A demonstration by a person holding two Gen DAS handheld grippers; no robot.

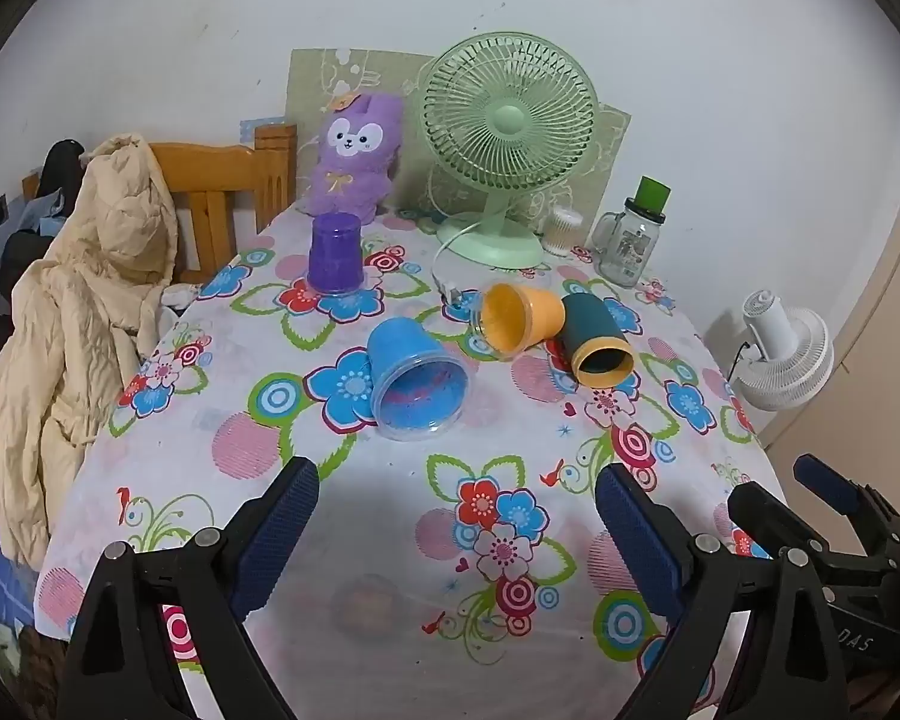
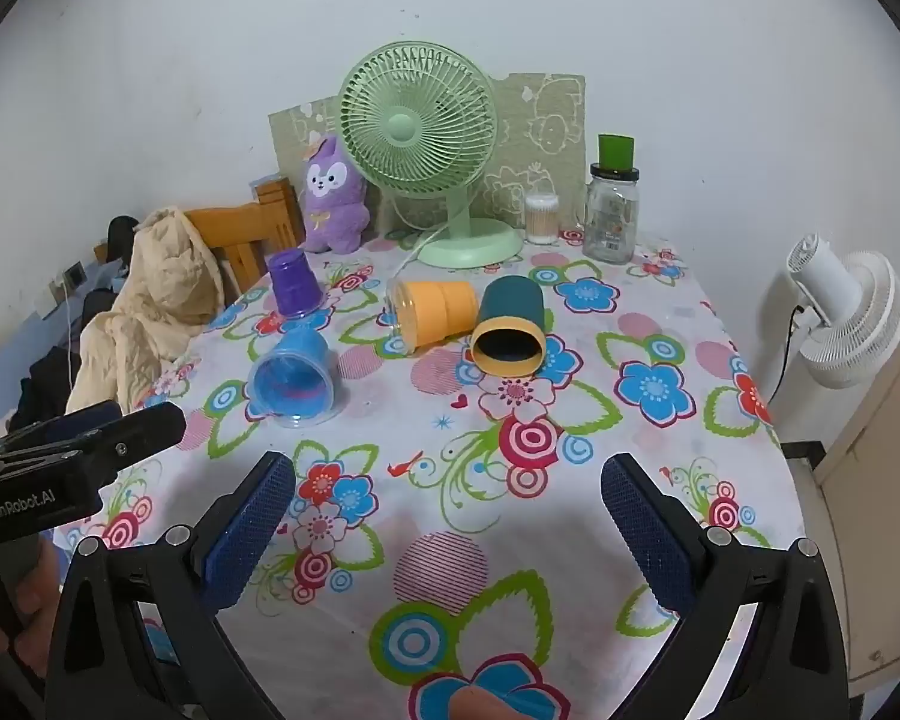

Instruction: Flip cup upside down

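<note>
Several cups are on the flowered tablecloth. A blue cup (image 1: 415,380) (image 2: 294,373) lies on its side, mouth toward me. An orange cup (image 1: 519,315) (image 2: 435,312) and a dark teal cup with an orange rim (image 1: 596,339) (image 2: 508,324) lie on their sides, touching. A purple cup (image 1: 334,252) (image 2: 294,282) stands upside down at the back left. My left gripper (image 1: 456,531) is open and empty, short of the blue cup. My right gripper (image 2: 448,531) is open and empty, short of the teal cup.
A green desk fan (image 1: 504,138) (image 2: 420,138), a purple plush toy (image 1: 354,156), a glass jar with a green lid (image 1: 630,234) (image 2: 611,204) and a cotton swab box (image 2: 541,217) stand at the table's back. A wooden chair with a beige jacket (image 1: 84,300) is at left. A white fan (image 2: 846,312) is at right.
</note>
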